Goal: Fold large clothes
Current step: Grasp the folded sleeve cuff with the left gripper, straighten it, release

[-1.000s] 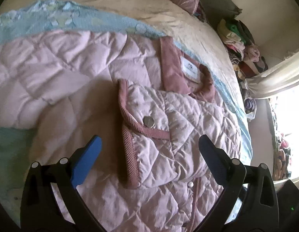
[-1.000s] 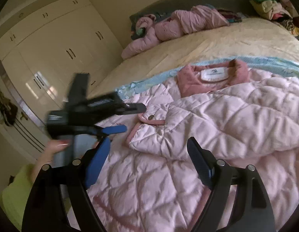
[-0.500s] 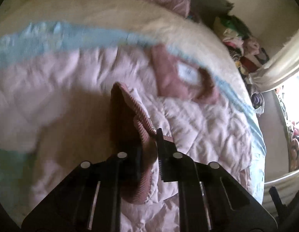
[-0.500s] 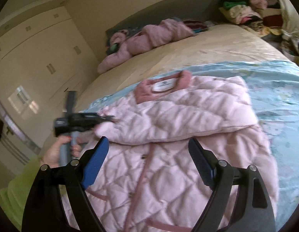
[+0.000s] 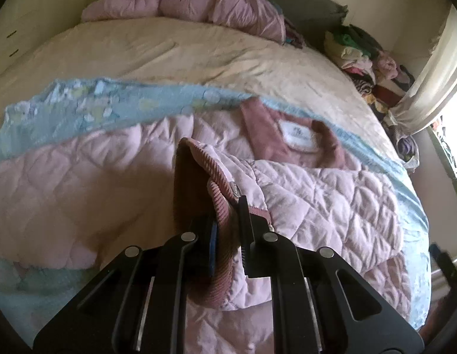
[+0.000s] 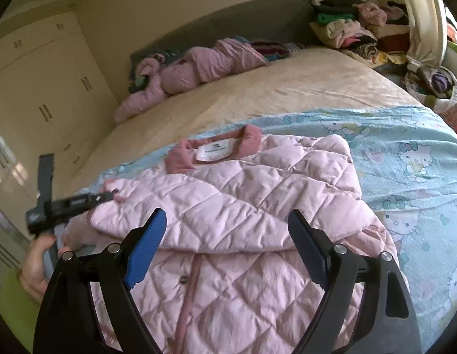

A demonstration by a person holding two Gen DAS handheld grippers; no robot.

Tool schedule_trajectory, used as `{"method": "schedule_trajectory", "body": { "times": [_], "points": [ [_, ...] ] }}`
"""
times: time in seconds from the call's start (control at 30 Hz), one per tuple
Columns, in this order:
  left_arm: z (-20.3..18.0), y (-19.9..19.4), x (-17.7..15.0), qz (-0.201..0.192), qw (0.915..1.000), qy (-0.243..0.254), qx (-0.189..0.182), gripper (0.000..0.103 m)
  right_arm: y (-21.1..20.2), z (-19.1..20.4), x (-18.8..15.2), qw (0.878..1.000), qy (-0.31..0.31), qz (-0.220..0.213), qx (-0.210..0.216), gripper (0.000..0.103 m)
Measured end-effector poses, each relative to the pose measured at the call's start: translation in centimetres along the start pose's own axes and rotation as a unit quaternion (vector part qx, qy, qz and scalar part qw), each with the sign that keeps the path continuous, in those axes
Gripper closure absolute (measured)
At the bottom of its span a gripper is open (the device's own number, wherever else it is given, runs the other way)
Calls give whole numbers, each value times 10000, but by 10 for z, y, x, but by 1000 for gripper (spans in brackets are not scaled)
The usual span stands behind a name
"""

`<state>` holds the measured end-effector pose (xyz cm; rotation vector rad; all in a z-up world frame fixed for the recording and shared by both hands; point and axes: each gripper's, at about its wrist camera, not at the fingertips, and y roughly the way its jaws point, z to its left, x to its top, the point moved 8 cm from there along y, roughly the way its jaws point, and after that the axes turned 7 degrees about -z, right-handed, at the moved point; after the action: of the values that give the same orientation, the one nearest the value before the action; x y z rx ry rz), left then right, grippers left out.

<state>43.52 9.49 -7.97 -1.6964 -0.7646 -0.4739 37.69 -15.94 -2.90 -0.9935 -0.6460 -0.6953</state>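
Observation:
A pink quilted jacket (image 6: 258, 206) lies on a blue patterned sheet (image 6: 405, 153) on the bed, collar and white label (image 6: 215, 150) toward the far side. One sleeve (image 5: 317, 200) is folded across the body. My left gripper (image 5: 228, 230) is shut on the sleeve's ribbed dark pink cuff (image 5: 219, 203) and holds it lifted; it also shows at the left of the right wrist view (image 6: 107, 196). My right gripper (image 6: 225, 247) is open and empty, above the jacket's front.
A second pink jacket (image 6: 199, 67) lies near the grey headboard (image 6: 228, 26). A pile of clothes (image 6: 355, 29) sits at the far right corner. Cream wardrobes (image 6: 45, 88) stand to the left of the bed. A curtain (image 5: 429, 82) hangs at the right.
My left gripper closed on the sleeve cuff and lifted it. My right gripper drew back and swung right, so more of the jacket and the blue sheet is in view.

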Motion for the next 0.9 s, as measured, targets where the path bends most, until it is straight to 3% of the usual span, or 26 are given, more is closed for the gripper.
{"method": "schedule_trajectory", "body": {
  "times": [0.43, 0.57, 0.73, 0.9],
  "points": [
    [10, 12, -15, 120, 9998, 89, 127, 95, 69, -28, 12, 9981, 124, 325, -515, 20],
    [14, 8, -15, 110, 9999, 12, 112, 92, 74, -38, 5, 9970, 185, 408, -635, 20],
    [30, -11, -3, -121, 9989, 1, 463, 89, 84, -59, -12, 9942, 392, 653, -757, 20],
    [11, -28, -3, -177, 9994, 181, 225, 89, 93, -71, -28, 9904, 552, 874, -918, 20]
  ]
}}
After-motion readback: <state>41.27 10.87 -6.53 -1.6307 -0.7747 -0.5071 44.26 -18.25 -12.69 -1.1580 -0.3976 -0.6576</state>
